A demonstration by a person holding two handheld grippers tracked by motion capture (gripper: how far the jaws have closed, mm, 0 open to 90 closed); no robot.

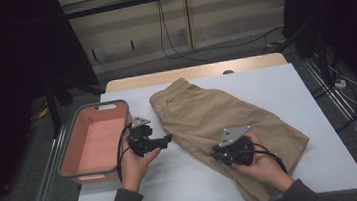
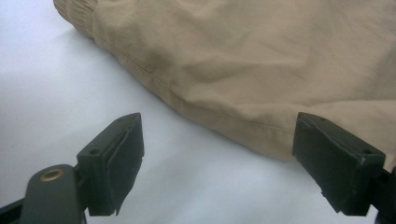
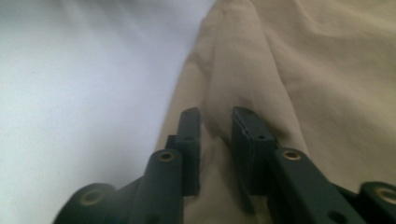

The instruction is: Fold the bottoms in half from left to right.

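Right gripper (image 1: 220, 152) jaws slightly apart astride tan shorts (image 1: 202, 109) fold, w/o clamping.

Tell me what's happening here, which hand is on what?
A person works at a white table with a hand-held gripper in each hand. The right hand-held gripper sits on a pair of tan shorts, its jaws slightly apart around a raised fold of the fabric. The left hand-held gripper is wide open just short of the shorts' edge, beside a pink bin.
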